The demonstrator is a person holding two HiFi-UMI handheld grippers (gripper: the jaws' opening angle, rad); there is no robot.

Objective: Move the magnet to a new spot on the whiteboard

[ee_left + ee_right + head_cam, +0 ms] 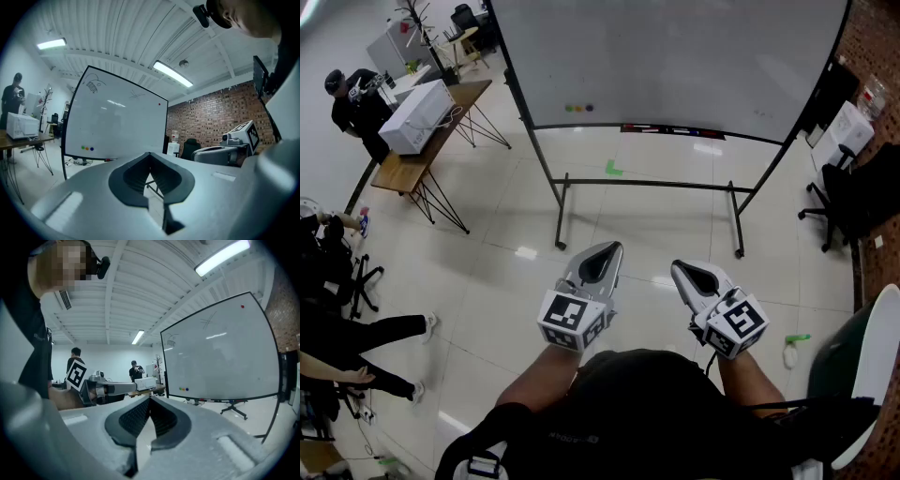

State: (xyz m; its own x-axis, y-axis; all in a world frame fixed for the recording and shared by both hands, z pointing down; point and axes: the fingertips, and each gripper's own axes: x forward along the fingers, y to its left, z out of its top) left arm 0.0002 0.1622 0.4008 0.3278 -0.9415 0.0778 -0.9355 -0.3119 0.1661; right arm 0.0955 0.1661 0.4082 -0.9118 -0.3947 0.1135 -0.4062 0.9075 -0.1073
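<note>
The whiteboard point(675, 56) runs off the head view's top edge. Three coloured dots point(578, 108) low on it are too small to tell as magnets. A person point(356, 330) is cut by the left edge.

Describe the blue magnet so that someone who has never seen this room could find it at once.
Find the big free-standing whiteboard. Near its lower left corner is a short row of three small round magnets. The blue magnet is at the right end, next to the orange magnet, with the green magnet farthest from it.
</note>
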